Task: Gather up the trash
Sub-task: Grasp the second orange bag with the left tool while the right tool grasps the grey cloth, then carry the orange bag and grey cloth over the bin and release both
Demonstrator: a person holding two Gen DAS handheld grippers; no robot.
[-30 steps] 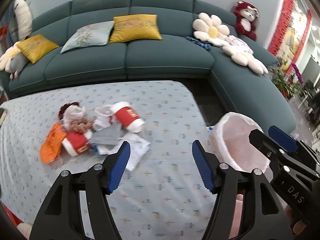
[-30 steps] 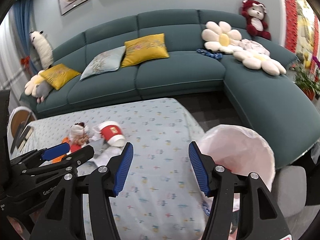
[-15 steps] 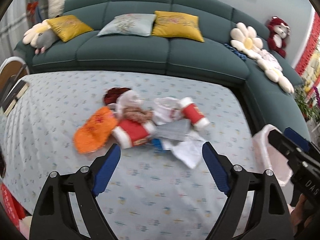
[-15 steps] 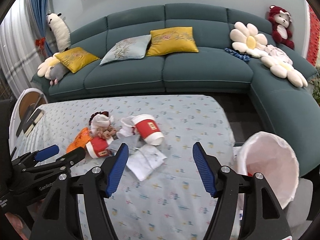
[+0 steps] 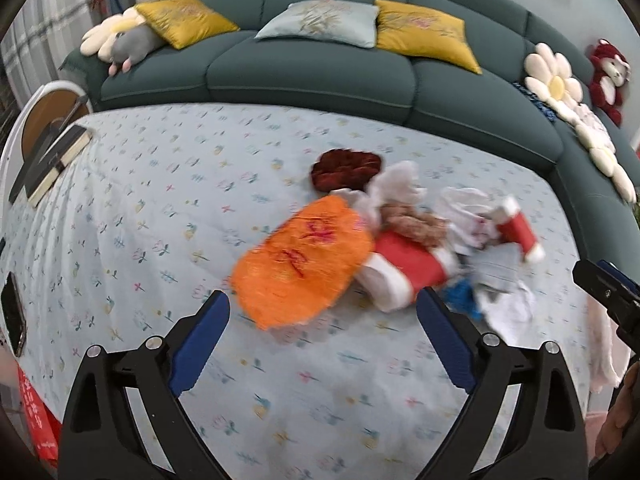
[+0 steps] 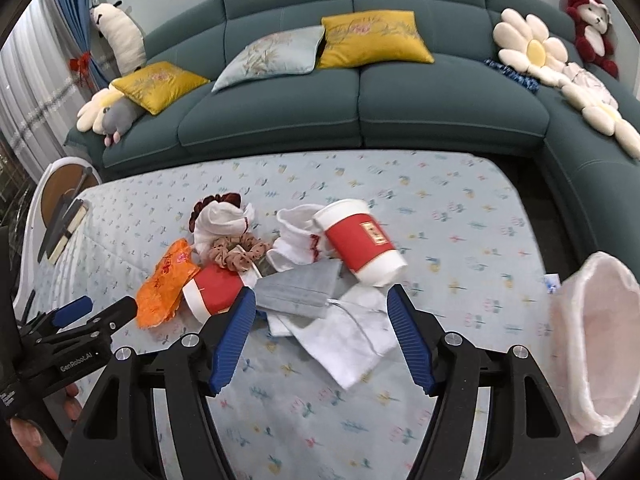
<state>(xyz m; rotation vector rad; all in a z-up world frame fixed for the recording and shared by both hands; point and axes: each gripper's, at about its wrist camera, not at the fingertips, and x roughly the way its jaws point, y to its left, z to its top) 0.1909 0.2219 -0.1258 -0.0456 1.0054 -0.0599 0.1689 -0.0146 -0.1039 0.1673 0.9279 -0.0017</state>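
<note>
Left gripper (image 5: 322, 334): jaws opening, already wide apart, nothing between the pads, tilted down over the flowered tablecloth (image 5: 140, 216). Just ahead of its tips, an orange wrapper (image 5: 302, 262), partly blurred; beyond and to the right, a toppled red paper cup (image 5: 404, 272).

Right gripper (image 6: 320, 336): jaws apart, empty, gripping nothing. Straight ahead between the two tips, a grey face mask (image 6: 304, 286) lying on a white napkin (image 6: 352, 338). Past the right tip, a second red paper cup (image 6: 362, 242) on its side; past the left tip, the first cup and a brown scrunchie (image 6: 236, 254).

Far right of the right gripper, off the table edge, a bin lined with a pink bag (image 6: 600, 354), mouth open. Behind everything, a teal sofa (image 6: 360, 112).
</note>
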